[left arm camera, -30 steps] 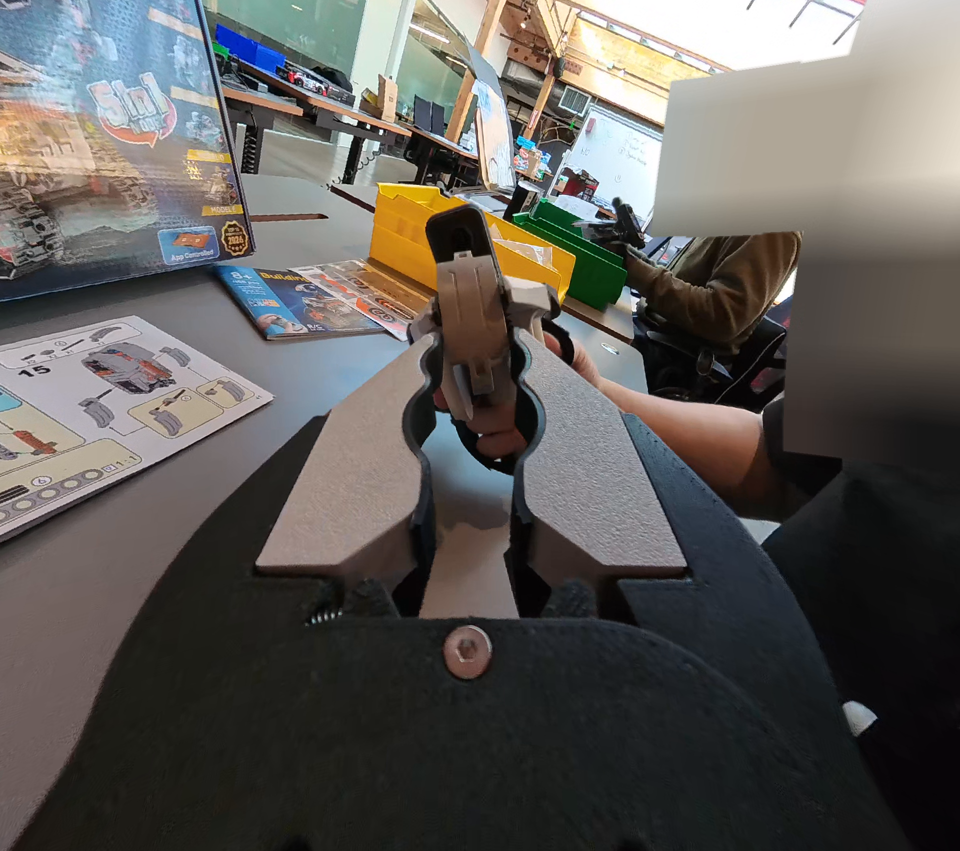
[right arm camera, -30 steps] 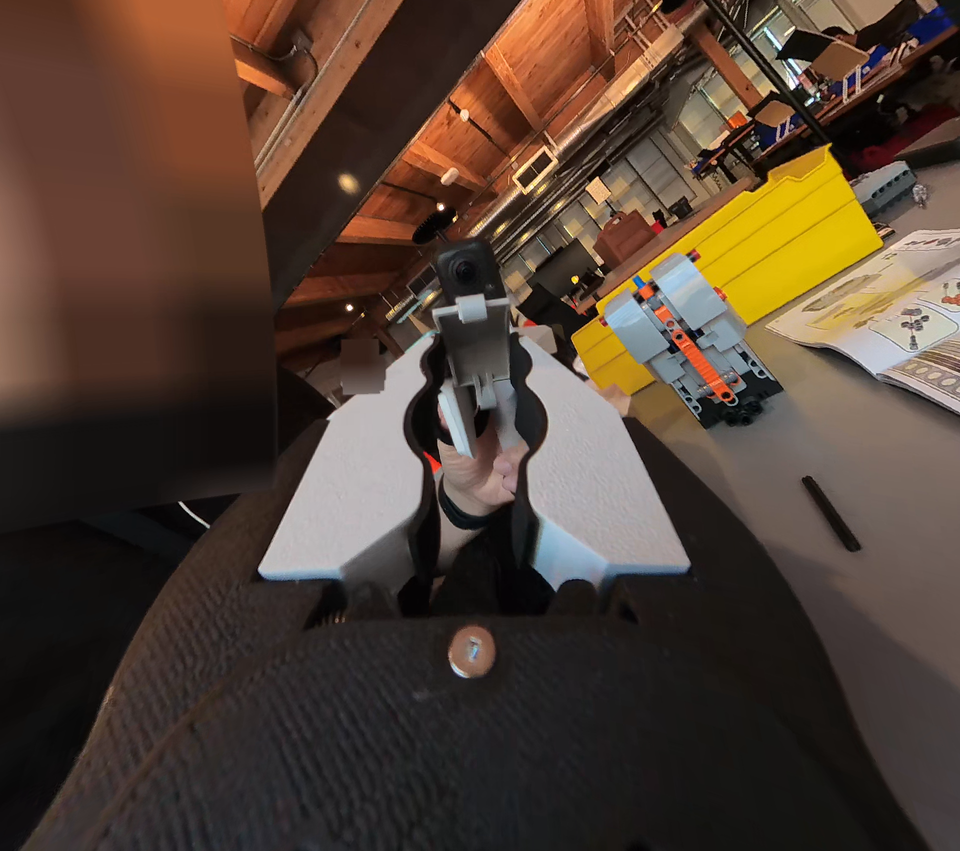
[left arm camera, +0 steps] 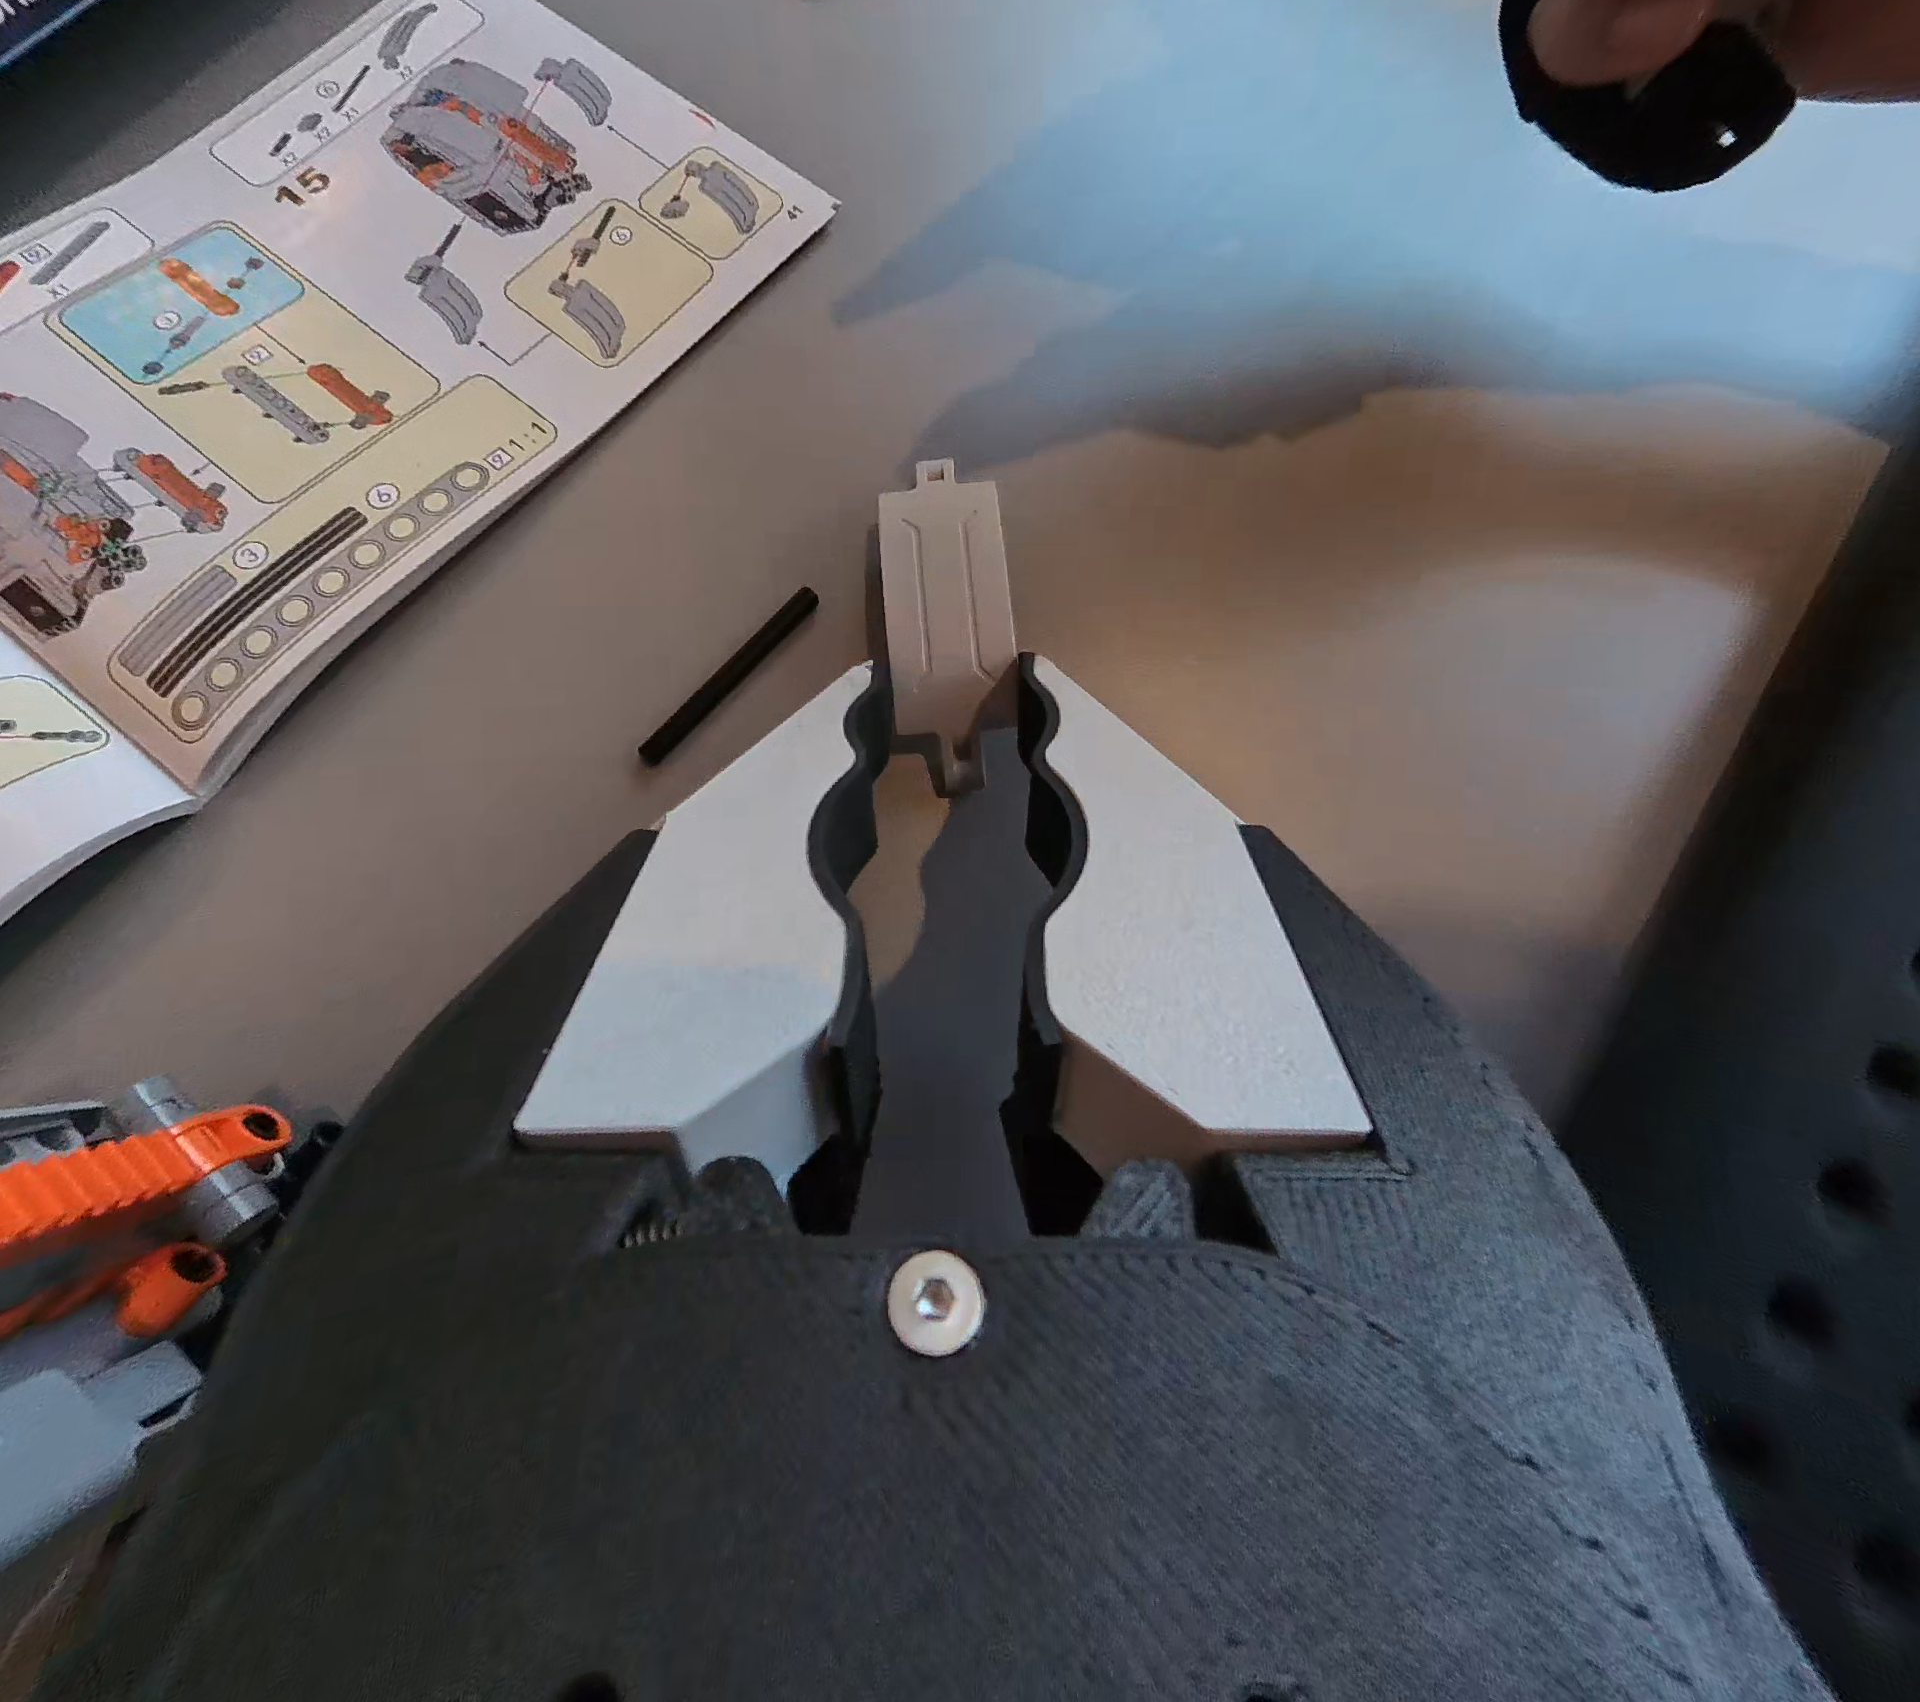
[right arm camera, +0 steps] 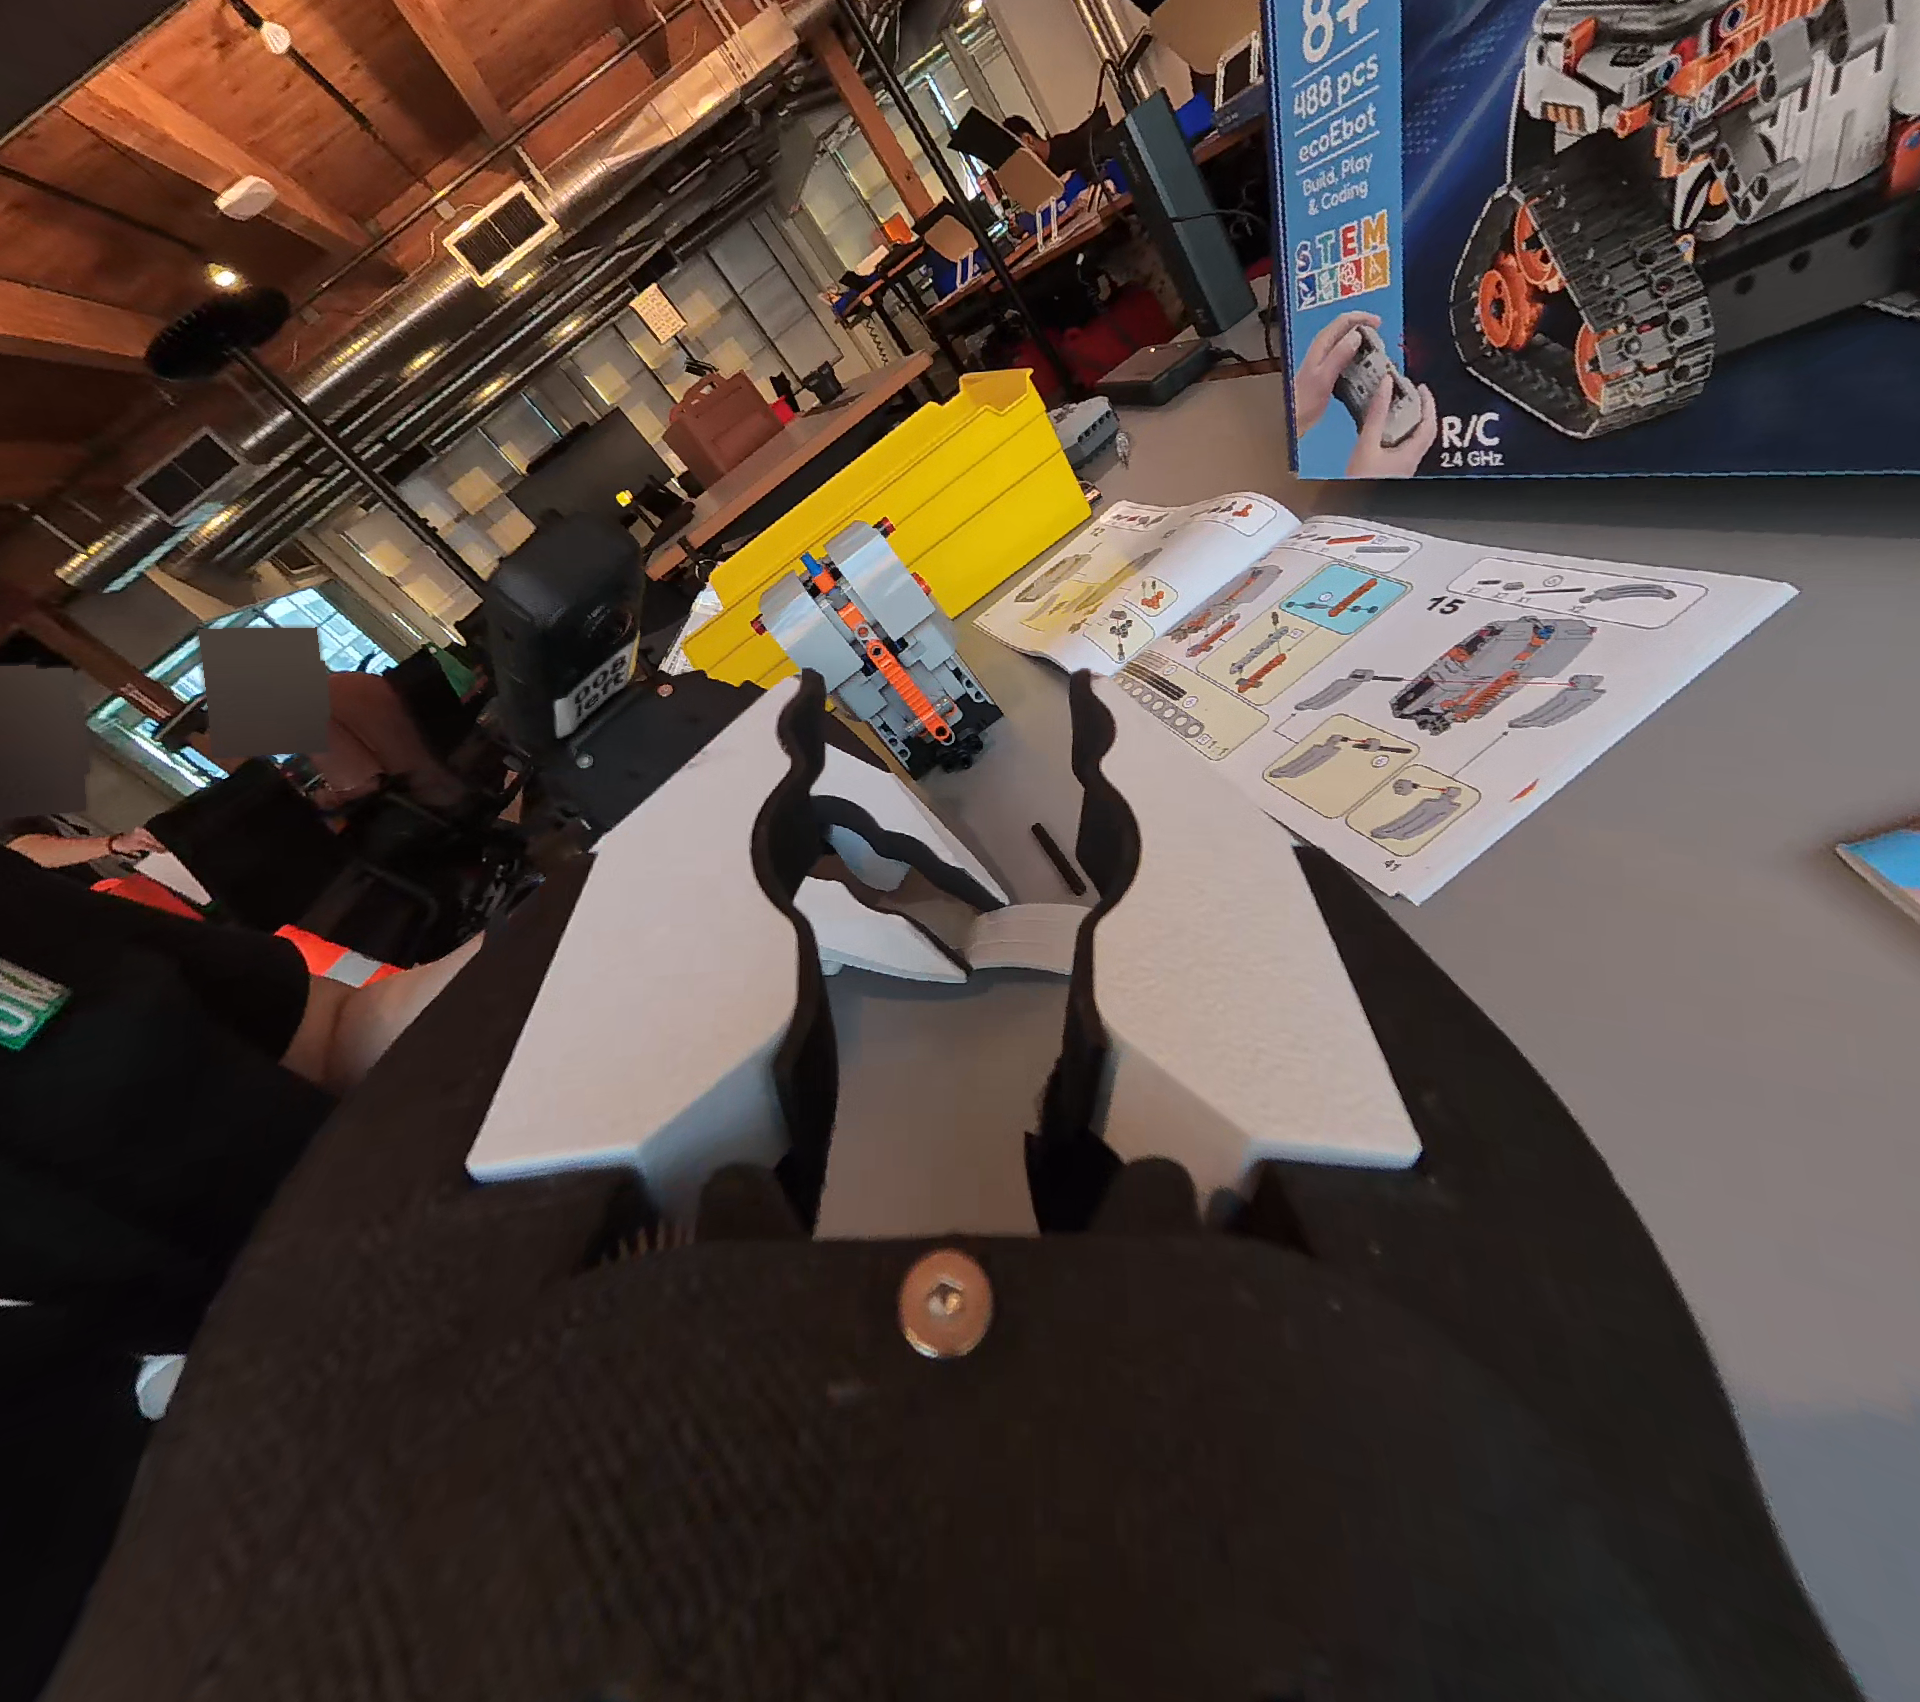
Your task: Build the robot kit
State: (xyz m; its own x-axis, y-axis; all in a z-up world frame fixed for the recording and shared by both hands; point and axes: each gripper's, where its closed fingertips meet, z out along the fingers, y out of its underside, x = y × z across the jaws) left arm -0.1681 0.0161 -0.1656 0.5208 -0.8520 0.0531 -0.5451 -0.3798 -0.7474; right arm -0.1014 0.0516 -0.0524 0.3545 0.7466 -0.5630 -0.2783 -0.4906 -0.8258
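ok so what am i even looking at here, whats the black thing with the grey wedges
No robot here: a person holds a hand-held gripper in each hand, each with a camera looking along its two fingers. One picture is from the left gripper, looking down at the grey table; its fingers are closed on a grey curved panel, beside a black axle rod and an open instruction booklet. The other is from the right gripper, fingers open and empty, facing a part-built grey-and-orange model, a yellow bin and the kit box.
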